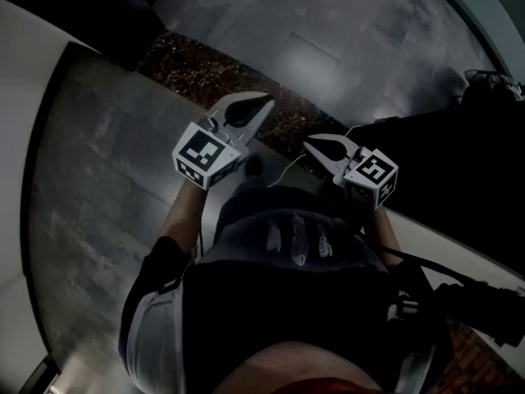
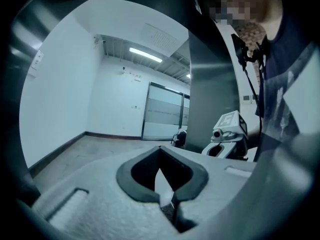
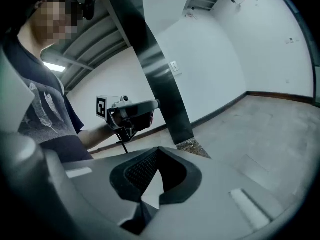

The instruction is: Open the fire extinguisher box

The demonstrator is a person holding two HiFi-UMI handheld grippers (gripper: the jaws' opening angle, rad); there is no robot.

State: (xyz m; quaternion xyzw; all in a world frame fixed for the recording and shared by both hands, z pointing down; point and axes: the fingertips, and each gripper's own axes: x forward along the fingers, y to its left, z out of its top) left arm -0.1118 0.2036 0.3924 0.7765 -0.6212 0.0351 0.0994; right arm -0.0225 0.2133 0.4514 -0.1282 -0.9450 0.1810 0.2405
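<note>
No fire extinguisher box in any view; both tongs closed, empty.
Head view: left white tongs [image 1: 264, 99], right white tongs [image 1: 310, 144] over grey tiled floor [image 1: 98, 179]. Left gripper view: tips meet, nothing between. Right gripper view: same. We expect a stiff hinged door; grab its handle. No readable writing, only square markers [image 1: 201, 153].
</note>
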